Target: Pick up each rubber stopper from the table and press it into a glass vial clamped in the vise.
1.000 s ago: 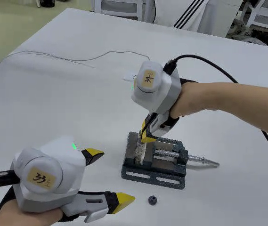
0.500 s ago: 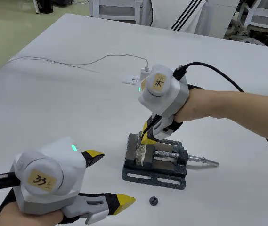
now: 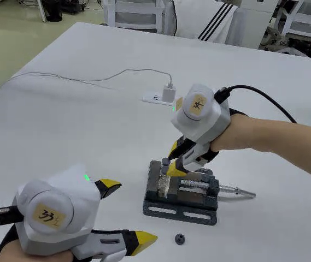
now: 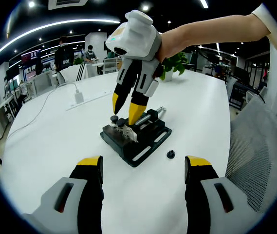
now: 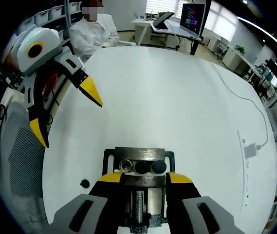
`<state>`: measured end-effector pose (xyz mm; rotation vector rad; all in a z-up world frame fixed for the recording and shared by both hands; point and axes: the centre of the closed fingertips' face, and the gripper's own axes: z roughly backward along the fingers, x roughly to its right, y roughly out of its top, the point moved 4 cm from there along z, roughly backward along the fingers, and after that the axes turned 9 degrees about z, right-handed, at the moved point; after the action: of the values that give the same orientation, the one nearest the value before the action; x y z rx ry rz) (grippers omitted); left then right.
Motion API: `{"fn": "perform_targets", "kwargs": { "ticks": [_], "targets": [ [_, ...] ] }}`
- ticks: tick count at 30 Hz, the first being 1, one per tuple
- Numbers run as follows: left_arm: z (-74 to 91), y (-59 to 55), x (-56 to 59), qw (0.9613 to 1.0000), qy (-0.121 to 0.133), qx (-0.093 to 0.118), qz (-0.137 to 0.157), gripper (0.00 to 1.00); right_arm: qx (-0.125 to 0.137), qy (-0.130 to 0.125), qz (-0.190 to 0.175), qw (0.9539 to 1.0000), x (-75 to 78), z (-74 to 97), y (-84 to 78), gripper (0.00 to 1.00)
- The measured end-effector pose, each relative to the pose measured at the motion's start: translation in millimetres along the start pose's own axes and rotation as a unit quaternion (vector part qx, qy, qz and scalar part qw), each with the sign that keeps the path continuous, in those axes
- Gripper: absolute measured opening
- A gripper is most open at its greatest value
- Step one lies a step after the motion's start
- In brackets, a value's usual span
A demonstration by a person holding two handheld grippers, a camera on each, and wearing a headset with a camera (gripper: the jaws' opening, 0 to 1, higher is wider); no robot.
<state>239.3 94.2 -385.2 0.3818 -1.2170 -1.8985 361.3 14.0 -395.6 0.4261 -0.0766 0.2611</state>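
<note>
A dark vise [image 3: 178, 203] stands on the white table and clamps a row of glass vials [image 5: 126, 166]. Two of them carry black stoppers [image 5: 150, 167]; the one at the left end of the row in the right gripper view is uncapped. My right gripper [image 3: 171, 161] hovers just above the vials, open with nothing between its fingers [image 4: 126, 108]. One loose black stopper [image 3: 179, 238] lies on the table in front of the vise [image 4: 170, 154]. My left gripper [image 3: 127, 213] is open and empty at the near left, apart from the vise [image 4: 143, 163].
A white charger with a thin cable [image 3: 163, 97] lies behind the vise. The vise's screw handle [image 3: 237, 190] sticks out to the right. A black cable trails from the right gripper along the arm. Chairs stand past the table's far edge.
The right gripper's body has shifted right and tilted, with its tips staying just over the vials. The left gripper has stayed about where it was.
</note>
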Motion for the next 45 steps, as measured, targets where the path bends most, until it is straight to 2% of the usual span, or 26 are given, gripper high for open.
{"fn": "perform_targets", "kwargs": {
  "ticks": [1, 3, 5, 8, 15, 16, 18, 20, 22, 23, 33, 36, 42, 45],
  "targets": [
    [0.3, 0.0, -0.8, 1.0, 0.001, 0.0, 0.0, 0.66, 0.0, -0.003, 0.006, 1.0, -3.8, 0.3, -3.8, 0.39],
    [0.5, -0.2, -1.6, 1.0, 0.001, 0.0, 0.0, 0.66, 0.008, -0.01, 0.004, 0.9999, -7.7, 1.3, -8.0, 0.42],
    [0.3, 0.0, -1.8, 1.0, 0.0, -0.001, -0.001, 0.66, 0.027, -0.005, -0.023, 0.9993, -16.3, 1.1, -10.5, 0.46],
    [-0.7, -0.1, -1.5, 1.0, -0.002, -0.003, -0.003, 0.66, 0.047, -0.011, -0.043, 0.9979, -23.6, 1.9, -15.9, 0.57],
    [-2.8, -0.1, -0.5, 0.9999, -0.008, -0.008, -0.009, 0.66, 0.08, -0.019, -0.075, 0.9938, -39.4, 6.3, -23.8, 0.74],
    [-2.8, 0.0, -0.7, 0.9999, -0.008, -0.008, -0.009, 0.66, 0.091, -0.024, -0.074, 0.9928, -41.0, 7.0, -23.0, 0.77],
    [-2.8, -0.1, -0.9, 0.9999, -0.009, -0.009, -0.01, 0.66, 0.092, -0.02, -0.082, 0.9921, -44.3, 7.9, -23.8, 0.8],
    [-2.6, 0.0, -1.2, 0.9998, -0.01, -0.01, -0.011, 0.66, 0.105, -0.033, -0.079, 0.9908, -45.1, 9.6, -22.7, 0.85],
    [-2.3, 0.3, -1.5, 0.9998, -0.01, -0.01, -0.013, 0.66, 0.11, -0.049, -0.086, 0.989, -43.9, 11.0, -22.5, 0.95],
    [-2.2, 0.4, -1.6, 0.9998, -0.01, -0.011, -0.013, 0.66, 0.117, -0.066, -0.088, 0.987, -41.0, 12.2, -21.4, 1.0],
    [-2.7, 1.6, -1.9, 0.9995, -0.014, -0.016, -0.022, 0.66, 0.136, -0.081, -0.109, 0.9814, -53.8, 23.0, -32.2, 1.0],
    [-4.4, 0.4, -2.3, 0.9994, -0.016, -0.019, -0.022, 0.66, 0.147, -0.088, -0.123, 0.9775, -59.0, 26.7, -37.1, 1.0],
    [-9.4, -6.7, -2.0, 0.999, -0.025, -0.033, -0.019, 0.65, 0.154, -0.1, -0.136, 0.9735, -75.2, 32.9, -51.3, 1.0],
    [-12.1, -6.8, 0.3, 0.9984, -0.032, -0.04, -0.023, 0.65, 0.155, -0.103, -0.146, 0.9717, -84.6, 35.9, -59.0, 1.0]
  ]
}}
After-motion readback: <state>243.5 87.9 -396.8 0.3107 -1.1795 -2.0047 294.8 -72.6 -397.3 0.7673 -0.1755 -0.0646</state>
